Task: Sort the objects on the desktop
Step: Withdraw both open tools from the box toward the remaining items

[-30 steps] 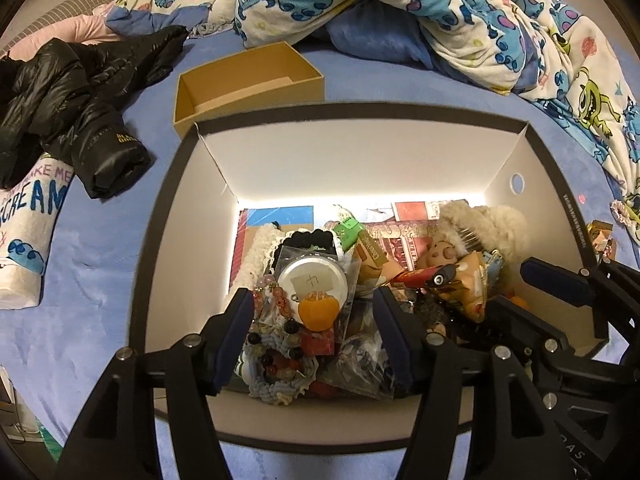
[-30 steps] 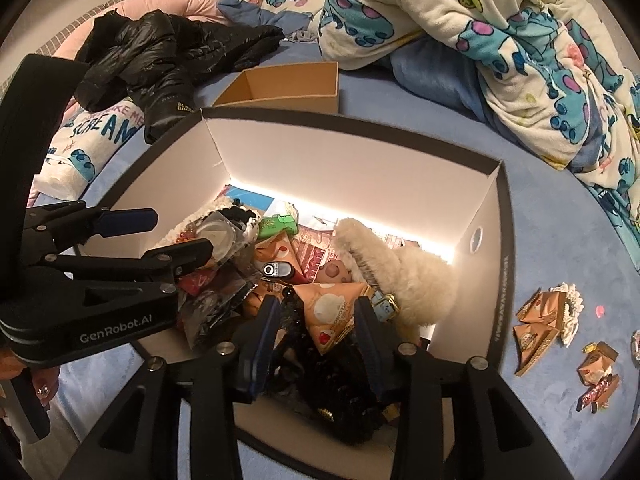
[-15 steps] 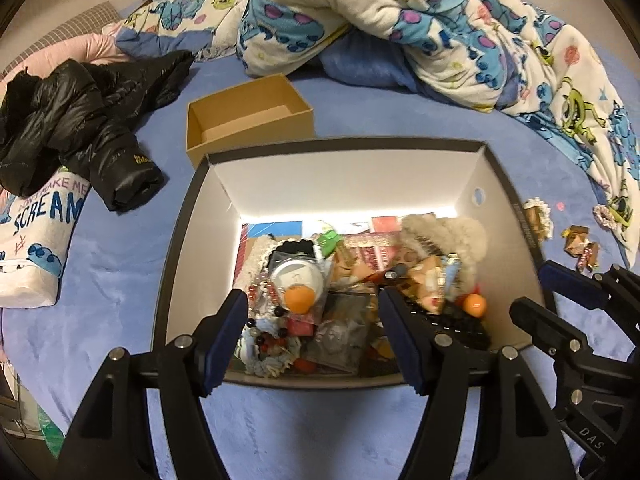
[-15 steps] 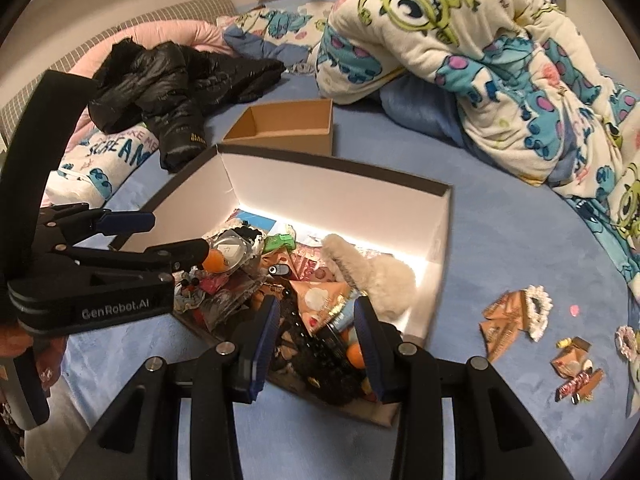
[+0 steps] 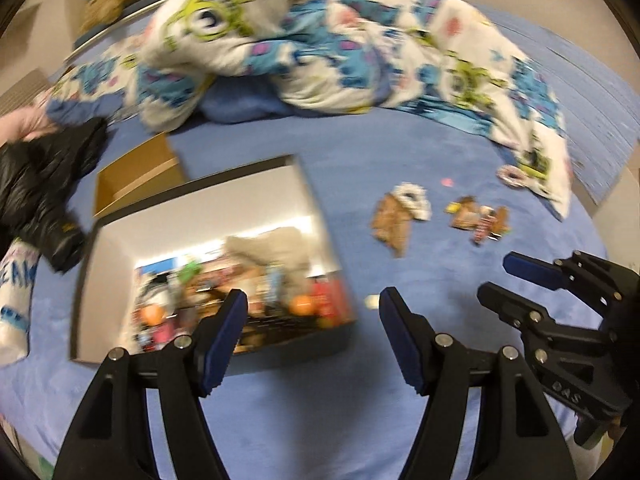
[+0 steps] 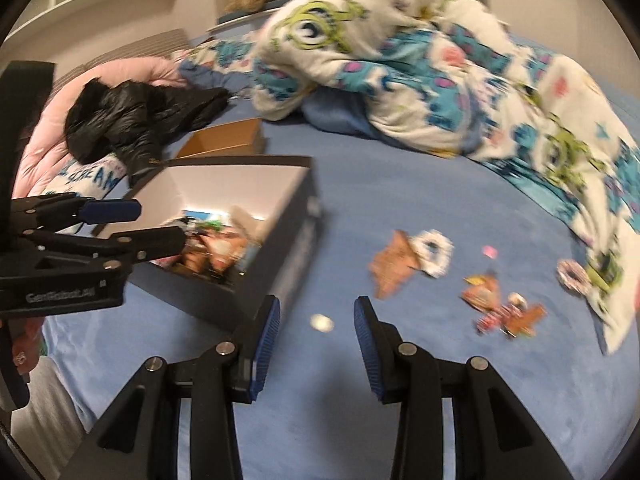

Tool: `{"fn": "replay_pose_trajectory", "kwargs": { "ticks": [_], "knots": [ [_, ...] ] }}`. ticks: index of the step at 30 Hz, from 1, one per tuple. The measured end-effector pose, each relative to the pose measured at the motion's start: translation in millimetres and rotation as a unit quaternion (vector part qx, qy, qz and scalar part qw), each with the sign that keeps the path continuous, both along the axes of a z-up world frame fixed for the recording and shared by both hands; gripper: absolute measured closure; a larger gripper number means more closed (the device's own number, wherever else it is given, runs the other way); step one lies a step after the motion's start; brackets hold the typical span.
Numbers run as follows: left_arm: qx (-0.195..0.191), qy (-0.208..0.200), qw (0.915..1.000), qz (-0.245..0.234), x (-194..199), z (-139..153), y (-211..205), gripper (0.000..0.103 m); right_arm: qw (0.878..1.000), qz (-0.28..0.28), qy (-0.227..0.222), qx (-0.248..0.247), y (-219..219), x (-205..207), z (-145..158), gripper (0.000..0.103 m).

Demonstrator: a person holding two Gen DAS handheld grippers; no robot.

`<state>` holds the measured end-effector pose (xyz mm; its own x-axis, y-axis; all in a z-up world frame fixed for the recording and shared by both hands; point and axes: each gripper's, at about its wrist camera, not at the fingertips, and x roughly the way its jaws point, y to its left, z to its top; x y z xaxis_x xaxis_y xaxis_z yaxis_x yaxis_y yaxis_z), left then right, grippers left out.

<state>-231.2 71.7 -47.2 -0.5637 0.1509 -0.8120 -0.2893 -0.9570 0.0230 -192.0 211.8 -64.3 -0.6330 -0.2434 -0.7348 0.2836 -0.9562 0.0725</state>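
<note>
Brown packet (image 6: 390, 266) lies long axis toward the box (image 6: 280, 240); both hand-held grippers gape, empty.

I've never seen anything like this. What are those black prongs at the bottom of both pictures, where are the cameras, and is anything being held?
The prongs are two hand-held grippers, tools a person carries, one in each hand. Each has a wide-angle camera looking along its two blue-padded fingers. One picture comes from the left gripper, the other from the right gripper; each also catches the other tool at its edge. Both are open and hold nothing. They hover over a blue bedcover. On it sit a big open box full of small trinkets, a smaller cardboard box behind it, a black jacket, a cartoon-print blanket, a small pale disc and loose wrappers to the right. The pictures are blurred.
</note>
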Motion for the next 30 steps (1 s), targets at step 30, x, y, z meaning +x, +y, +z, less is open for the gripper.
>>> {"fn": "replay_pose_trajectory", "kwargs": {
  "ticks": [30],
  "knots": [
    [0.019, -0.082, 0.9964, 0.008, -81, -141, 127, 0.034, 0.985, -0.154, -0.075, -0.025, 189, -27, -108, 0.064]
  ]
}}
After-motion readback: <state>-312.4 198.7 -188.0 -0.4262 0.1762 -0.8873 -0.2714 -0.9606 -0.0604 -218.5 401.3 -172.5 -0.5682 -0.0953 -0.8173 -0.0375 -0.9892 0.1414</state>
